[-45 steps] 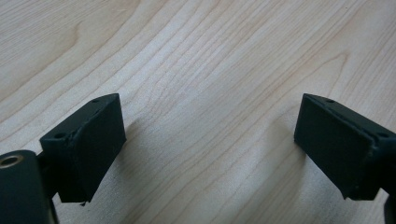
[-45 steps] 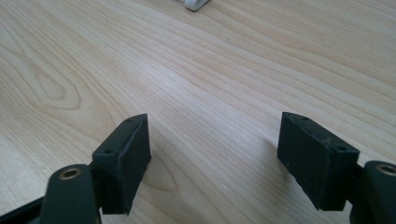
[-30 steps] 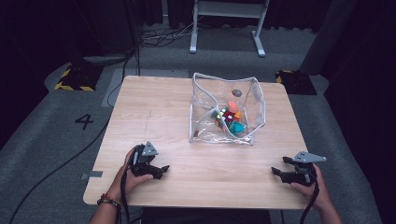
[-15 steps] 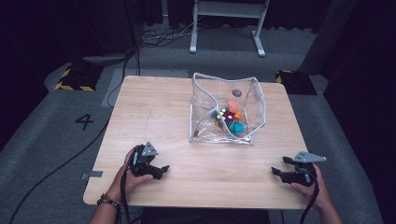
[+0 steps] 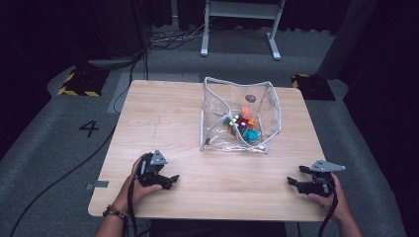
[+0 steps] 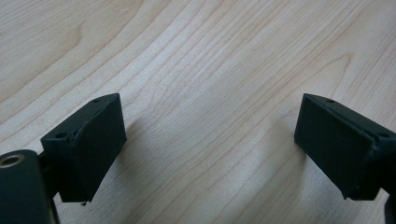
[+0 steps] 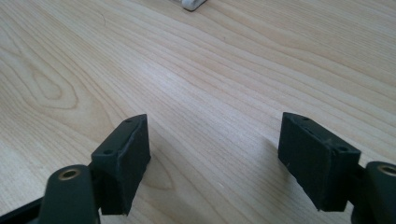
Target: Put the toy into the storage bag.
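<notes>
- My left gripper (image 5: 170, 178) rests on the near left part of the wooden table (image 5: 163, 118), jaws spread wide with nothing between them; in the left gripper view I see bare wood grain between the two black pads (image 6: 88, 144).
- My right gripper (image 5: 292, 181) sits near the table's near right corner, jaws likewise parted and empty, pointing inward across the top.
- The clear plastic zip pouch (image 5: 239, 116) lies toward the far middle-right of the table, well apart from both grippers, its mouth gaping upward. Inside it I make out a scrambled puzzle cube (image 5: 239, 123) and a few small coloured blocks (image 5: 251, 134); I cannot tell their exact shapes.
- What could go wrong: the pouch is thin and floppy, so a one-sided pinch on its rim would likely drag the whole bag rather than hold it open, and the pieces could slide to one corner or spill.
- The slick film may also slip out of the pads if I close on too little of it.
- The right gripper is close to the near and right edges; a careless sweep there could send it off the table.
- Open room: the whole left half and the broad near strip between my grippers are bare wood, giving free approach to the pouch from front and left.
</notes>
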Demonstrator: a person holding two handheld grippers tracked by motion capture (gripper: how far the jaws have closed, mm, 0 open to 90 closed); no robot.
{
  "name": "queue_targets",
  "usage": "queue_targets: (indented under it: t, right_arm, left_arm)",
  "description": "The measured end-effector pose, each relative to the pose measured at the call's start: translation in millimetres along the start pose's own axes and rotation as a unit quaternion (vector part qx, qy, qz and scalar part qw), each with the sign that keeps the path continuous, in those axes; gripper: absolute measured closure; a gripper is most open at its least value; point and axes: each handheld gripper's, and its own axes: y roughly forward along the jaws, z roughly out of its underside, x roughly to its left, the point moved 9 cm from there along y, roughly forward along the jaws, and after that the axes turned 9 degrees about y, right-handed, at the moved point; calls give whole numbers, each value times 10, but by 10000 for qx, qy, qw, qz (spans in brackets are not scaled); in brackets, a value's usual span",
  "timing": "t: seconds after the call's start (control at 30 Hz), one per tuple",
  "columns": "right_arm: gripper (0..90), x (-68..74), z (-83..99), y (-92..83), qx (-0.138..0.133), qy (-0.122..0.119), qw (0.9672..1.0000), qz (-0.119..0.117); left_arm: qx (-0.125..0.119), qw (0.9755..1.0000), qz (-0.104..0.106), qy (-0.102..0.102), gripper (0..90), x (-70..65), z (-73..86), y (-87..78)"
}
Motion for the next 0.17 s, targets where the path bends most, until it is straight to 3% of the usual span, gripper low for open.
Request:
queue_targets:
  t: [0.17]
  right_arm:
    - [252, 1, 0, 1, -1, -9, 10000, -9]
  left_arm:
    - [-12, 10000, -6, -24, 89, 2, -4, 5]
